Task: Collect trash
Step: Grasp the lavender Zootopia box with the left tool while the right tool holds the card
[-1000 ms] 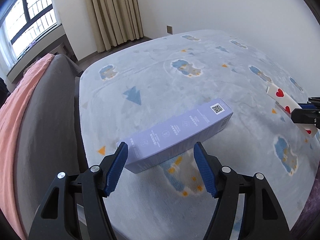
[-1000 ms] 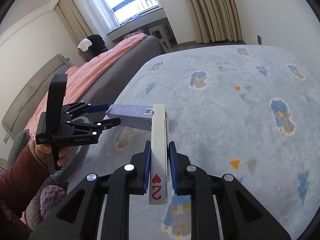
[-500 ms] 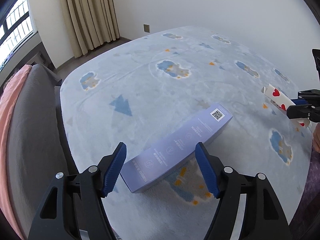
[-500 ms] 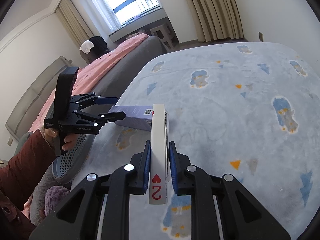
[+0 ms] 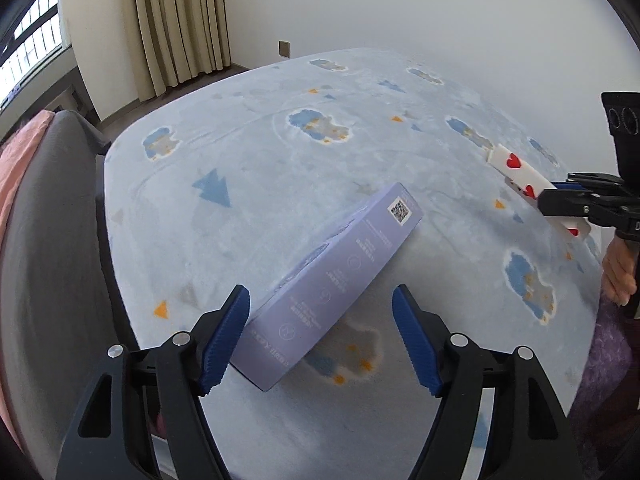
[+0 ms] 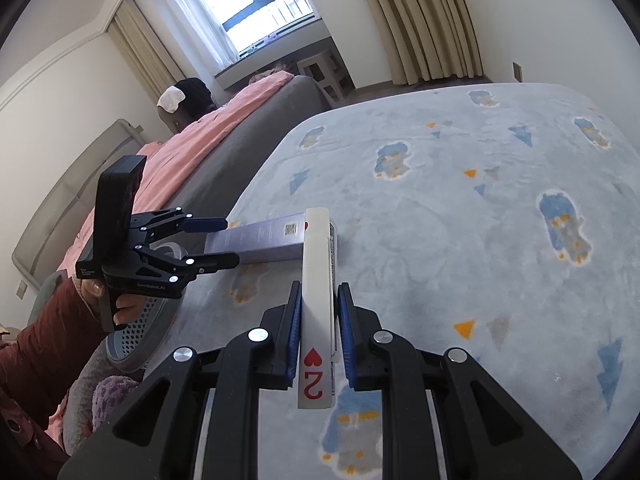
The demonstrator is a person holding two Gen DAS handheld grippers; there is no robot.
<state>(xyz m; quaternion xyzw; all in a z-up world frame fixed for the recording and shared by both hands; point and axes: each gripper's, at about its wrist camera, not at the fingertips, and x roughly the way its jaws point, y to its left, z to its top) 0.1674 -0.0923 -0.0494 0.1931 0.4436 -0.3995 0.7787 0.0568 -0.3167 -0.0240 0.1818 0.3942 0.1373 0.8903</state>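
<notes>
A long lilac carton [image 5: 336, 284] with a QR code lies flat on the pale blue patterned bed cover [image 5: 280, 184]. My left gripper [image 5: 322, 340] is open, its blue pads on either side of the carton's near end, not touching it. In the right wrist view the carton [image 6: 260, 240] lies ahead with the left gripper [image 6: 224, 240] at its left end. My right gripper [image 6: 319, 334] is shut on a white playing-card box [image 6: 318, 292] with red hearts, held above the cover. That box [image 5: 524, 178] also shows at the right of the left wrist view.
A grey perforated bin [image 6: 140, 328] stands beside the bed's left edge, under the left hand. A grey and pink second bed [image 6: 224, 136] lies beyond it. Curtains [image 5: 176, 20] and a white wall bound the far side.
My left gripper has turned and closed in on the carton's near end, which now sits between the open pads. The right gripper still holds the card box, nearly still.
</notes>
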